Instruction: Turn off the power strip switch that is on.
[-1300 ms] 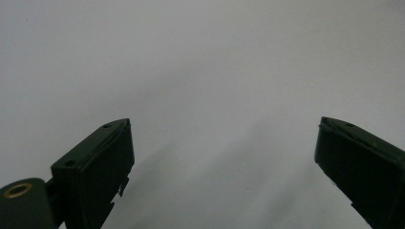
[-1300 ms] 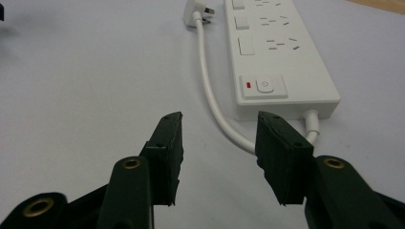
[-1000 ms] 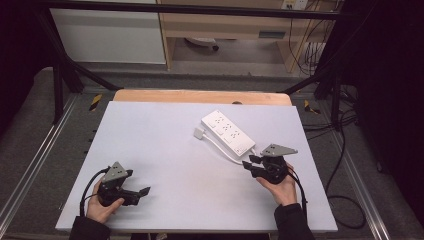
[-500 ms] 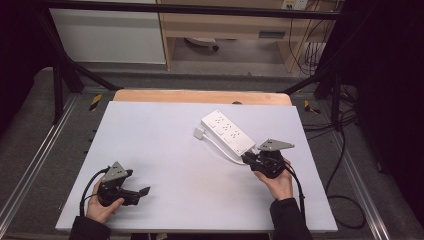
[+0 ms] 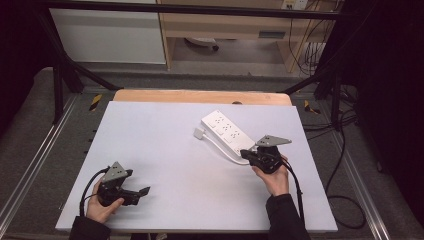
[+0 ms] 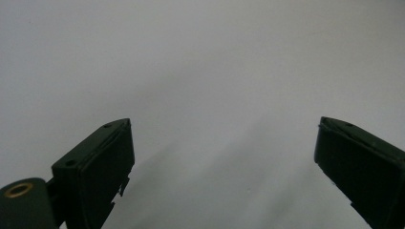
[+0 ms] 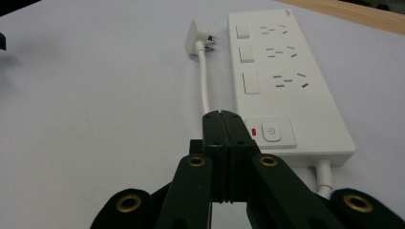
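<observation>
Power strip (image 7: 286, 76) just beyond closed right tool (image 7: 223, 119), perhaps touching.

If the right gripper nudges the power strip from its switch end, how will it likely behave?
The power strip looks like a stiff, flat plastic bar lying on the table, so it would probably slide or pivot rather than tip or roll. Its smooth casing may slip. The white cable with its plug looks bendable and would likely trail behind.

White tabletop (image 5: 175, 150) with a wooden strip (image 5: 165, 96) along its far edge, black cables (image 5: 345, 200) on the floor at right, white cabinet (image 5: 110, 35) behind, perhaps a castor (image 5: 200, 44) beside it
</observation>
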The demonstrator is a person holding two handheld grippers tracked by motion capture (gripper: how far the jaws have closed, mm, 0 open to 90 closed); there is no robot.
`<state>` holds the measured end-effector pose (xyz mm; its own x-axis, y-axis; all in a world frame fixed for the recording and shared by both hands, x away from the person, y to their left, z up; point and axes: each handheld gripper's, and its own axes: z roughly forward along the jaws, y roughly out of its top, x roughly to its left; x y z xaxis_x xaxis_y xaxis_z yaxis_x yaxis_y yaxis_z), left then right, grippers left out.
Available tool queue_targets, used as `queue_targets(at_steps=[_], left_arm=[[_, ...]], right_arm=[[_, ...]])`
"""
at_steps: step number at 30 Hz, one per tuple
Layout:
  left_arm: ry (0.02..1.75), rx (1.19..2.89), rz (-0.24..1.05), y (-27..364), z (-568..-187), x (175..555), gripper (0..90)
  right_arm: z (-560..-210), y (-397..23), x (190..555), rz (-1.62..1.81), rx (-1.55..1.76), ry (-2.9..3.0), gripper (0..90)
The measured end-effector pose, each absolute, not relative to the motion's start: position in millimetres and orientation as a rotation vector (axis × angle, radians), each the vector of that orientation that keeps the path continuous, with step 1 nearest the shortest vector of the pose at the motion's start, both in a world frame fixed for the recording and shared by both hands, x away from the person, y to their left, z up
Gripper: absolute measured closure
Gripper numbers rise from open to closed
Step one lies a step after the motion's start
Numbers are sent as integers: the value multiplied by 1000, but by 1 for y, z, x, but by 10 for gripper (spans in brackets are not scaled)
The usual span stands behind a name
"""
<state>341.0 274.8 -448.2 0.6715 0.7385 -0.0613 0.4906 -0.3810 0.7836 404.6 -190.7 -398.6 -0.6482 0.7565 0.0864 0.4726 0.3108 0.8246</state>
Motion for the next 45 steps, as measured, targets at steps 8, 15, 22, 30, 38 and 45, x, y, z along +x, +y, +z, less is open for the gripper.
queue_targets(at_steps=[8,15,22,30,38,45], left_arm=[[947,2058,381,275,-448,341,62],[946,2057,382,275,-448,341,63],[948,2055,382,275,-448,341,63],[950,2051,380,276,-448,342,63],[953,2051,381,276,-448,342,63],[955,2049,382,276,-448,342,63]], right_arm=[[-399,-190,410,1257,1111,2260,900],[-397,-185,417,1257,1120,2253,900],[-397,-178,426,1257,1122,2245,900],[-398,-170,437,1255,1118,2240,900],[-400,-162,447,1252,1130,2241,900],[-402,-156,455,1247,1134,2229,900]])
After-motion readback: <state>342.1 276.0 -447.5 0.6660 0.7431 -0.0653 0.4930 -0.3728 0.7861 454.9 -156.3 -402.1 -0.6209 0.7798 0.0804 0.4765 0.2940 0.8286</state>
